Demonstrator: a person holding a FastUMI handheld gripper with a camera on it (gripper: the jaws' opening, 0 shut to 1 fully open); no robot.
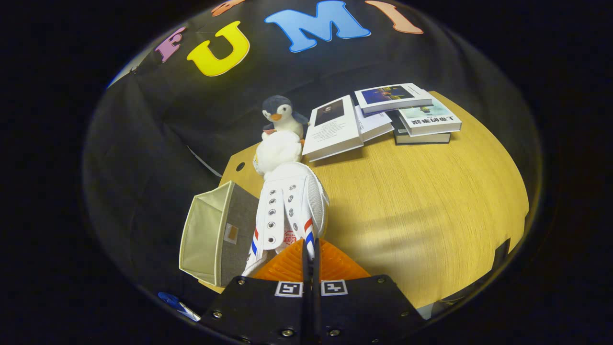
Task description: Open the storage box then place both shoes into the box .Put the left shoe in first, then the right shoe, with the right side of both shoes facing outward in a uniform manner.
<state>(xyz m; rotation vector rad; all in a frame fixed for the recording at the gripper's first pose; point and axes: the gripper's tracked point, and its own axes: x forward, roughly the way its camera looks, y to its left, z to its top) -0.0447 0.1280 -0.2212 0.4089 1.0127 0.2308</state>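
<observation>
— What is the hand-held gripper (311, 261) doing?

— I'm seeing its orange fingers (287, 263) pinched together on the heel edge of the white canvas shoe with red and blue stripes (289, 206), which is hanging toe-away ahead of them.

— And the box?

— The beige-lined grey fabric storage box (215, 237) is lying open-mouthed just beside the shoe on the wooden worktop (407, 201); its lower corner is being cut off. The shoe is partly hiding a plush penguin (280, 127).
</observation>
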